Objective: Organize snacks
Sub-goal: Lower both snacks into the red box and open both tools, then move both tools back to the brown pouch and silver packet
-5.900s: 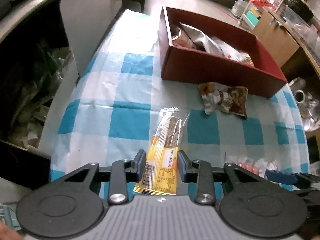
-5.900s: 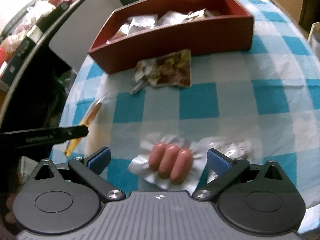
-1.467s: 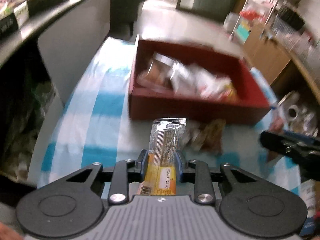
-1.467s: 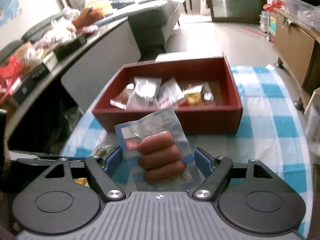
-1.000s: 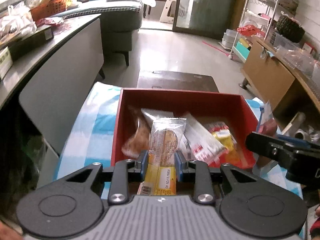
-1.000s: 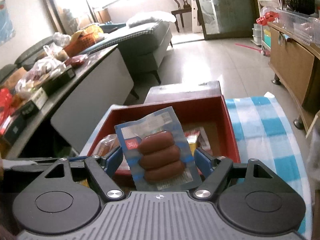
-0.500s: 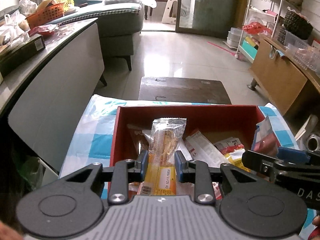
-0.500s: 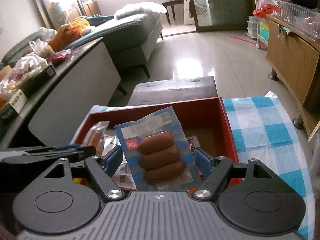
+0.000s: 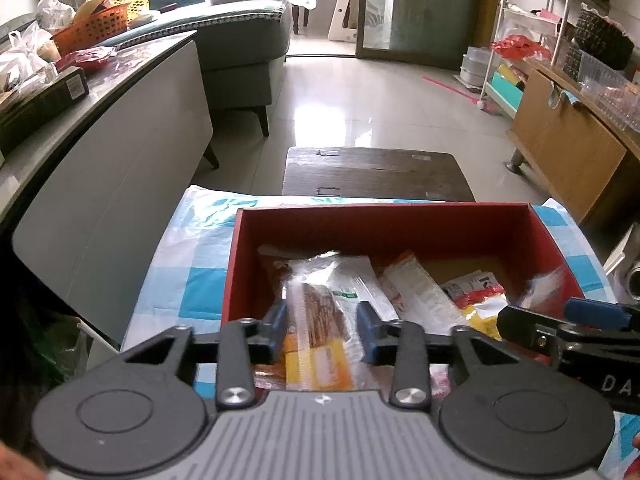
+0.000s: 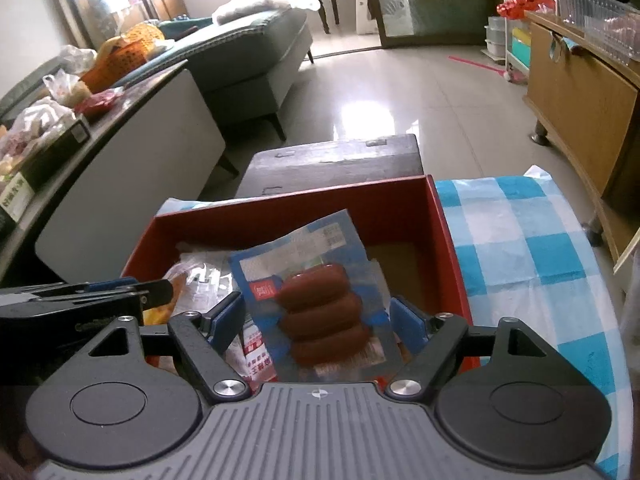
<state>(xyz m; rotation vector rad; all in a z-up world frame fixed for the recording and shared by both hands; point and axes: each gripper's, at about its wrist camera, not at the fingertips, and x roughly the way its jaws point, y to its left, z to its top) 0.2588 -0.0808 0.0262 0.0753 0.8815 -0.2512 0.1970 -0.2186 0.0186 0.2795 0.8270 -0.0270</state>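
A red box [image 9: 384, 216] with several snack packets stands on the blue-checked tablecloth [image 10: 532, 232]; it also shows in the right wrist view [image 10: 300, 210]. My left gripper [image 9: 322, 330] is open over the box's near left part; the yellow cracker bar packet [image 9: 320, 336] lies blurred between its spread fingers, dropping free. My right gripper [image 10: 316, 326] is open over the box's right part; the blue sausage pack [image 10: 316, 308] sits tilted between its fingers, no longer pinched. Each gripper shows at the edge of the other's view.
A dark wooden stool [image 9: 376, 174] stands just beyond the table. A grey counter [image 9: 108, 152] with bags and boxes runs along the left. A wooden cabinet [image 9: 572, 152] is at the right. A grey sofa [image 9: 240, 44] stands farther back.
Both grippers carried their packets from the table up over the red box. In the last half second both opened, and the cracker bar and the sausage pack tipped down into the box.
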